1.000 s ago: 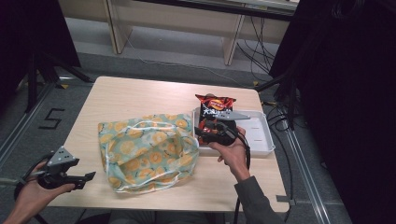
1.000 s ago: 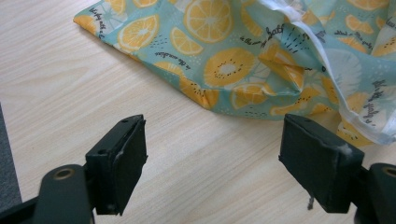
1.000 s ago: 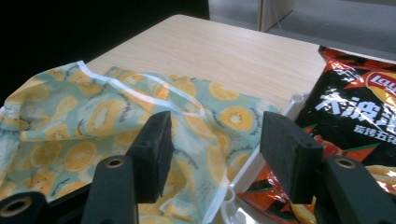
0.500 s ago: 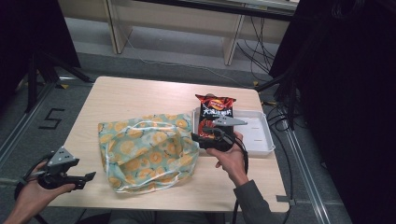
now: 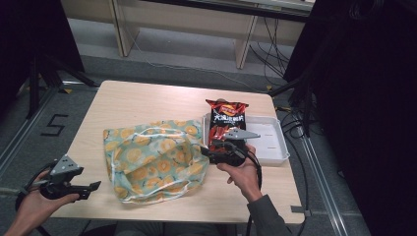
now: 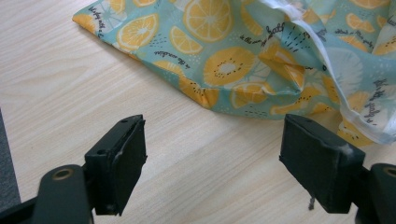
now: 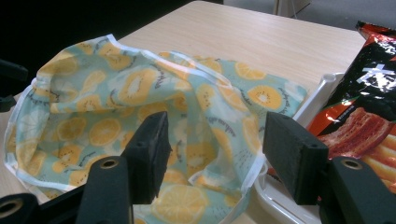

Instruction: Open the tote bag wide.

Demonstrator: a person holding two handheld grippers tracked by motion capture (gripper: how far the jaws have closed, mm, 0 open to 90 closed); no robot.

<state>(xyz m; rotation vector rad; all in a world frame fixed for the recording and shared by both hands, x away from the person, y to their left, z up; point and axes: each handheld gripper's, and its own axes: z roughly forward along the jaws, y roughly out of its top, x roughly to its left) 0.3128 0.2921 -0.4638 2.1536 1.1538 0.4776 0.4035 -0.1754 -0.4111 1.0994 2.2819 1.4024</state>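
Two tools: left tool (image 5: 91,186) at the near left corner of the tabletop (image 5: 147,98), right tool (image 5: 204,151) at the bag's right edge.
Step in hand: judged as getting the fruit-print bag (image 5: 152,157) open so the snack can go in; right tool is lined up on the bag's mouth rim, nothing gripped yet.
Left tool state: jaws wide apart, empty, over bare wood just short of the bag's corner (image 6: 201,95).
Right tool state: jaws apart and have just been opening a little more; the white-trimmed rim (image 7: 252,175) lies between and below them, pads not pressing on it.
Bag position: lying slumped mid-tabletop, mouth toward the tray, its right edge touching the tray's left wall.
Chip bag position: red-black chip bag (image 5: 225,123) propped in the white tray (image 5: 275,147) at its left end, leaning toward the far side, just beside the right tool.
Next move calls for: right tool to close on the rim and lift it; left tool probably has to come in and pin or hold the opposite edge, since limp cloth will drag otherwise.
Risk: thin fabric may slip from the pads or two layers get pinched together.
Count bags: one cloth bag.
Count snacks: one chip bag.
Count trays: one.
Count tools: two, one per hand.
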